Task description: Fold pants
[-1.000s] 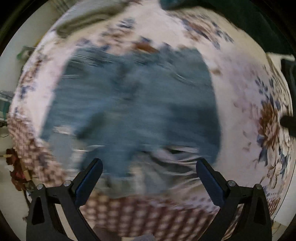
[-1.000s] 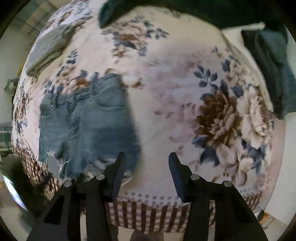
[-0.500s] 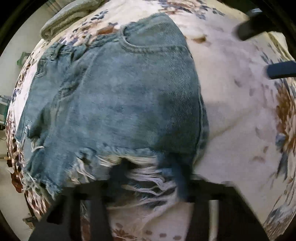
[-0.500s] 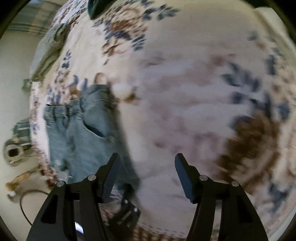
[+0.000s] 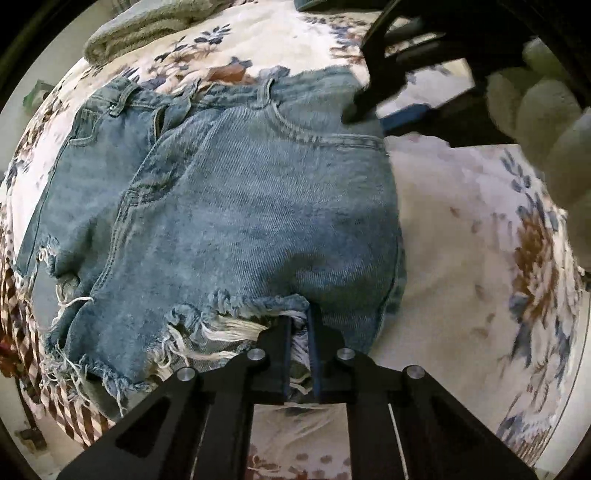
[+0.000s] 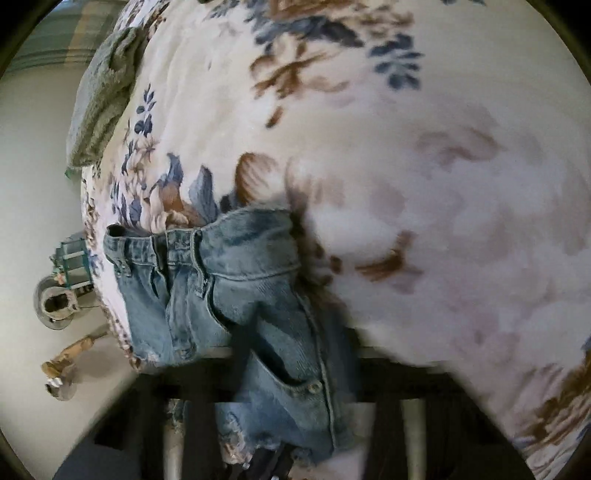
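Note:
Blue denim shorts [image 5: 229,206] with frayed hems lie flat on a floral bedspread [image 5: 461,295], waistband at the far side. My left gripper [image 5: 299,325] is shut on the frayed hem of the right leg. My right gripper [image 5: 373,110] shows in the left wrist view at the waistband's right corner, its fingers around the denim edge, held by a gloved hand [image 5: 546,122]. In the right wrist view the shorts [image 6: 251,295] fill the lower left; my right gripper's fingers are motion-blurred there, closing around the side of the shorts.
A folded grey-green towel [image 5: 147,26] lies at the bed's far left edge, also in the right wrist view [image 6: 103,92]. The bed's checkered border [image 5: 55,398] and edge run along the near left. Floor objects [image 6: 55,302] lie beside the bed.
My left gripper went from wide open to shut on the frayed hem. My right gripper moved left and down onto the waistband corner and is closing there.

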The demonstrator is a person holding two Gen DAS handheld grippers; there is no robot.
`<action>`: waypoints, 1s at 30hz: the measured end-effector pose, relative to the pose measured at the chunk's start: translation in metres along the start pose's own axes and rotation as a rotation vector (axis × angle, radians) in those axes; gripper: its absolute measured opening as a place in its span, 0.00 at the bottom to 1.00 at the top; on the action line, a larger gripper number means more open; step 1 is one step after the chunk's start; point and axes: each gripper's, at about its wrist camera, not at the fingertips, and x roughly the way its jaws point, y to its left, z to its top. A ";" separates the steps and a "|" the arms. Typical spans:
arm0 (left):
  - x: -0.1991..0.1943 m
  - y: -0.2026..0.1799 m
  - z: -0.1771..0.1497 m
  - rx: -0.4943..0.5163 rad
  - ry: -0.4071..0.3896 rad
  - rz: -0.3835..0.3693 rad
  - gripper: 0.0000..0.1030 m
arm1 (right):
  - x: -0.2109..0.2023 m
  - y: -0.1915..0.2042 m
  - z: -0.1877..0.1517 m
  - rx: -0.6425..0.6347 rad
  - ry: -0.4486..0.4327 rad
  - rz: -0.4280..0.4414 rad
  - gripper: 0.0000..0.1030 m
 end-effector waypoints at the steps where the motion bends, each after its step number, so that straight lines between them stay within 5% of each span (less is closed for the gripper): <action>1: -0.007 0.004 -0.003 0.005 -0.004 -0.008 0.05 | 0.001 0.004 -0.002 -0.007 -0.005 -0.026 0.11; 11: -0.089 0.088 -0.012 -0.065 -0.107 -0.128 0.05 | -0.057 0.071 -0.040 -0.074 -0.141 -0.054 0.09; 17: -0.123 0.168 -0.013 -0.242 -0.127 -0.166 0.05 | -0.069 0.144 -0.066 -0.138 -0.181 -0.062 0.09; 21: -0.119 0.206 -0.016 -0.337 -0.152 -0.120 0.02 | -0.057 0.200 -0.071 -0.198 -0.195 -0.085 0.09; 30: -0.070 0.307 -0.039 -0.554 -0.075 -0.073 0.01 | 0.039 0.318 -0.058 -0.309 -0.107 -0.213 0.09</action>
